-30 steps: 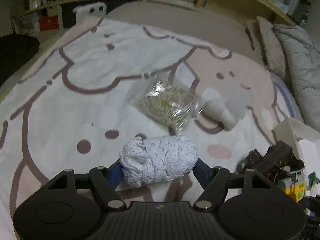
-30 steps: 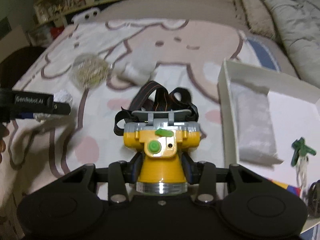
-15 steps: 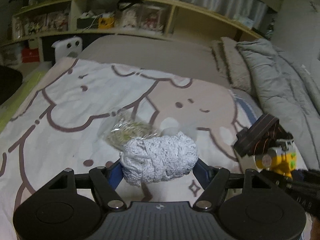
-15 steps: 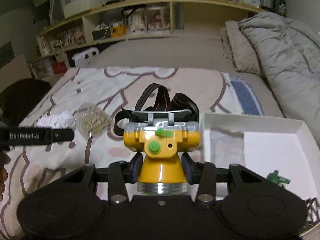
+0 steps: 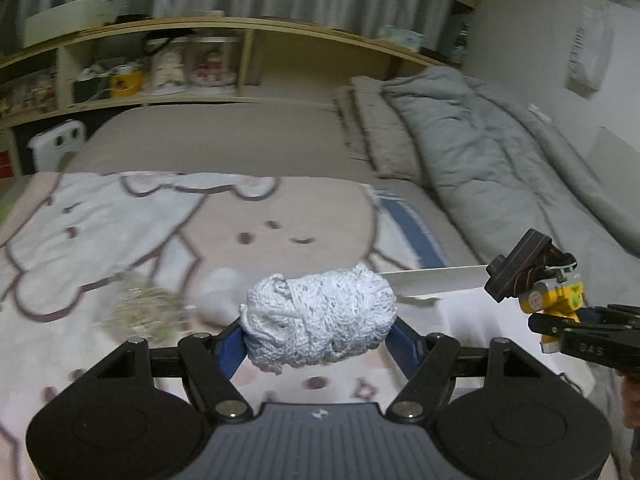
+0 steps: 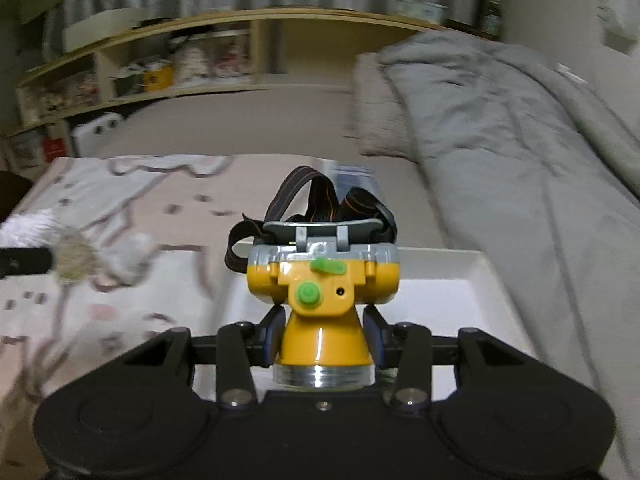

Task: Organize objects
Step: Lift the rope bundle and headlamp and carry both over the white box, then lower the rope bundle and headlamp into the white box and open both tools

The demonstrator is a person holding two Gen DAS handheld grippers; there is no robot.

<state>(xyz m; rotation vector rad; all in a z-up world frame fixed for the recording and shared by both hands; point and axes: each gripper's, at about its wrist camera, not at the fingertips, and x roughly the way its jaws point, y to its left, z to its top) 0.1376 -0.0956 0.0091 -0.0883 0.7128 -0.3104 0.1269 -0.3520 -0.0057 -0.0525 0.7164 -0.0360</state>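
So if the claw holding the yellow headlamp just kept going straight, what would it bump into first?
Probably the white box. The right claw, shut on the yellow headlamp, points down toward its open inside, though depth is hard to judge.

The left gripper [image 5: 318, 326] held a white knitted bundle [image 5: 320, 316] above the bed [image 5: 220, 144]. A yellow headlamp [image 5: 554, 298] was at the right.

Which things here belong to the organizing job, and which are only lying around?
Job:
- white knitted bundle, in left gripper
- yellow headlamp, in right gripper
- white box

Lying around:
- grey duvet
- shelf clutter
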